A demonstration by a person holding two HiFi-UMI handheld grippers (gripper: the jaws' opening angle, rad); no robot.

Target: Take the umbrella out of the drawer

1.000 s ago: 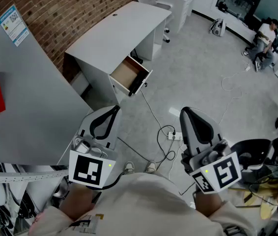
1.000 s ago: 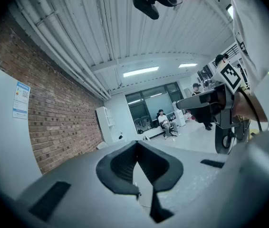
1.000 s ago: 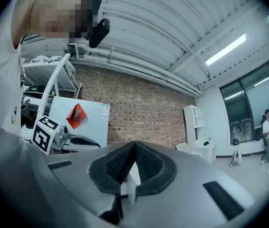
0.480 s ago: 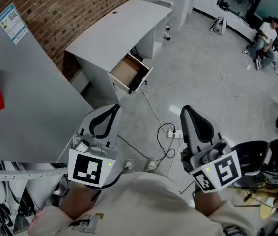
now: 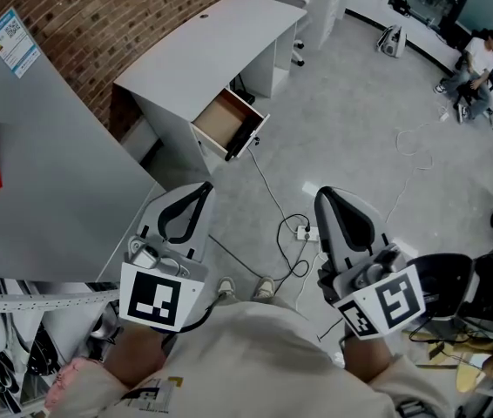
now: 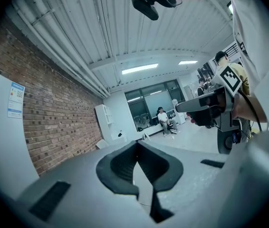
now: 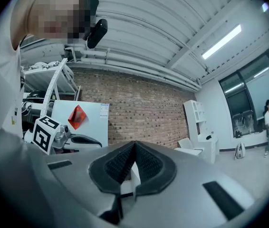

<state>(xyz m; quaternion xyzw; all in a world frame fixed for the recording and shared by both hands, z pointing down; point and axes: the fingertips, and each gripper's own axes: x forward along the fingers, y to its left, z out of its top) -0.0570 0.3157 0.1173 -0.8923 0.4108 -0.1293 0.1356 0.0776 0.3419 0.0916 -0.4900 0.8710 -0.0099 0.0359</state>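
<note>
A white desk (image 5: 203, 55) stands by the brick wall with its wooden drawer (image 5: 220, 122) pulled open. A dark long thing (image 5: 245, 138) lies along the drawer's front; I cannot tell whether it is the umbrella. My left gripper (image 5: 201, 190) is shut and empty, well short of the drawer and pointing toward it. My right gripper (image 5: 323, 194) is also shut and empty, held beside the left over the floor. In the left gripper view the pads (image 6: 125, 165) meet, and the right gripper (image 6: 179, 107) shows at the right. In the right gripper view the pads (image 7: 146, 165) touch.
A grey panel (image 5: 46, 190) with a red sign stands at my left, with a metal rack (image 5: 20, 320) below it. A power strip and cables (image 5: 303, 232) lie on the floor ahead. A black chair (image 5: 447, 273) is at the right. A person (image 5: 473, 64) sits far off.
The head view has shifted a little, so the desk sits slightly higher in the frame. The right gripper has drifted slightly left. Both grippers stay shut.
</note>
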